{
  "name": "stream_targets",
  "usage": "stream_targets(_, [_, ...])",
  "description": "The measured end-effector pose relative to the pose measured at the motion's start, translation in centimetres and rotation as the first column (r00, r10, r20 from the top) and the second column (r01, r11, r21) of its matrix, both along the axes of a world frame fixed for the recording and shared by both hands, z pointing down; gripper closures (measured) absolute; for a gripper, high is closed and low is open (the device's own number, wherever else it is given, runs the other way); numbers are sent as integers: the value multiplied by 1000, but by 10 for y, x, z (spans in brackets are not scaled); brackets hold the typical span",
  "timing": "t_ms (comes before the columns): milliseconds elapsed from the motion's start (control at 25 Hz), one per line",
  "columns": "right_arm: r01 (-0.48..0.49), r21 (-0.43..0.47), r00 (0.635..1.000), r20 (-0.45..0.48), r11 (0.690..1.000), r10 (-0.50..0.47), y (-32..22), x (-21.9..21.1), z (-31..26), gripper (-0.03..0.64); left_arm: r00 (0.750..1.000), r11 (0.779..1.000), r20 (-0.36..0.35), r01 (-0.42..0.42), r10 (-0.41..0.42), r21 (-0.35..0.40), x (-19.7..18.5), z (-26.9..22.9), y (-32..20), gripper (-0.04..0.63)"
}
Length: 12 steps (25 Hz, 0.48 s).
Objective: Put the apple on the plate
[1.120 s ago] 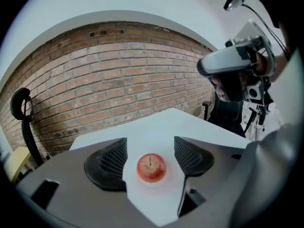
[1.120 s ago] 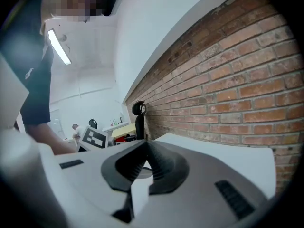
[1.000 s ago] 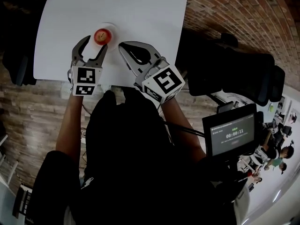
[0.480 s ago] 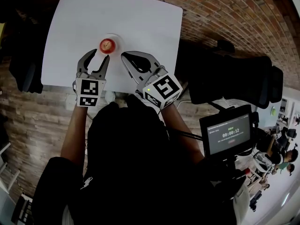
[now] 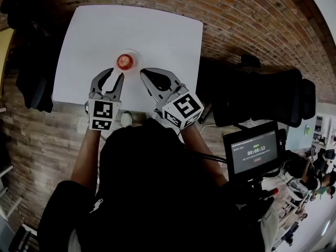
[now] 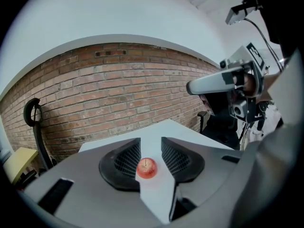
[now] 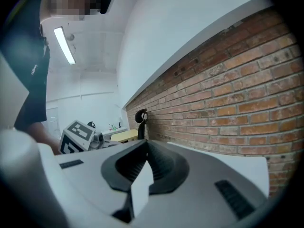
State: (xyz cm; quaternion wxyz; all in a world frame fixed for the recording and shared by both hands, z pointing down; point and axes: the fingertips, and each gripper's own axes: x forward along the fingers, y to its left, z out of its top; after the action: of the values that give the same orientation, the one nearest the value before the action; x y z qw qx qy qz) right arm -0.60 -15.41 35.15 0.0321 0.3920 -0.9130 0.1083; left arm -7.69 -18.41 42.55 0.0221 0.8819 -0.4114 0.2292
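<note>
We've drawn the left claw point(image 5: 114, 74) back from the apple point(image 5: 125, 62), which sits on its plate point(image 5: 135, 56). The claw's jaws have just been closing, narrow and empty. Placing looks done, so the next move is only to retreat.

The apple point(image 5: 125, 61) sits on the plate point(image 5: 135, 62). The plate rests on the table point(image 5: 157, 30), closer to the near edge than the far edge and roughly midway between the left and right edges. An office chair point(image 5: 262, 96) stands just off the table's right edge. A monitor point(image 5: 255, 151) is mounted nearer the person than that chair, well apart from the table.
</note>
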Motion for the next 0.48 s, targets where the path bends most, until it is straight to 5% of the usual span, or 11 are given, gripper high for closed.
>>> stream_targets(480, [-5, 14, 1000, -7, 1000, 5, -2, -2, 1, 614, 1000, 1000, -13, 2, -2, 21, -5, -5, 4, 508])
